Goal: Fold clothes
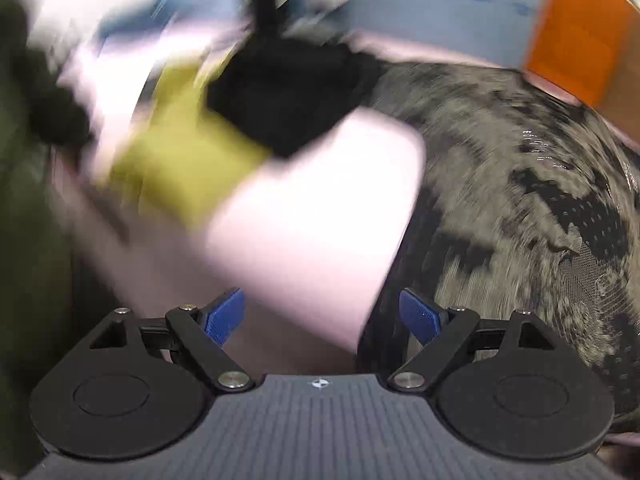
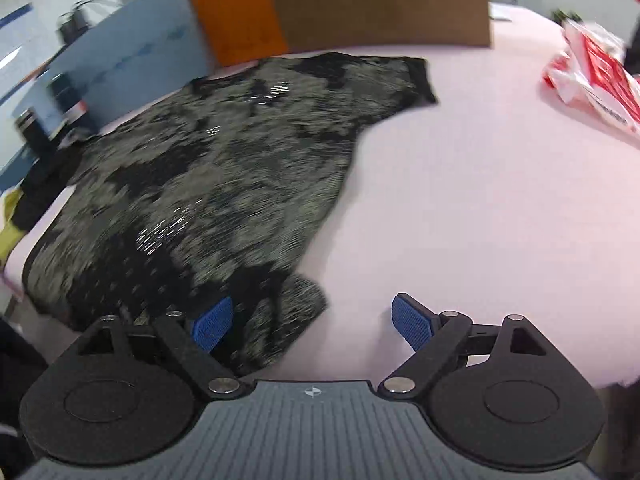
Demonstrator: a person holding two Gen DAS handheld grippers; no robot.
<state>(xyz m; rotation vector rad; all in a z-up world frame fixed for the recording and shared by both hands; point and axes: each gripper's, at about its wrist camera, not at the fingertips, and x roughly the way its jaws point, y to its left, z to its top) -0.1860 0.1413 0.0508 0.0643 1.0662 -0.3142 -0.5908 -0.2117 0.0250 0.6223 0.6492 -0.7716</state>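
Camouflage-print T-shirt (image 2: 208, 184) spread flat on the pink table (image 2: 480, 220), one fold begun at near hem; both left gripper (image 1: 322, 316) and right gripper (image 2: 312, 322) fingers spread wide, empty; opposite edges best pinched squarely, lifted evenly, creases smoothed

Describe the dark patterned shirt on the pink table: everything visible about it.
The patterned shirt is a short-sleeved top in a black and grey-olive mottled print, of a thin perforated mesh-like knit with small shiny flecks. It lies spread, mostly flat, on the pink table, one sleeve stretched toward the cardboard box, its near edge bunched into a fold. Nothing grips it: the right gripper hangs open above that near edge, one of its blue fingers over the fabric.
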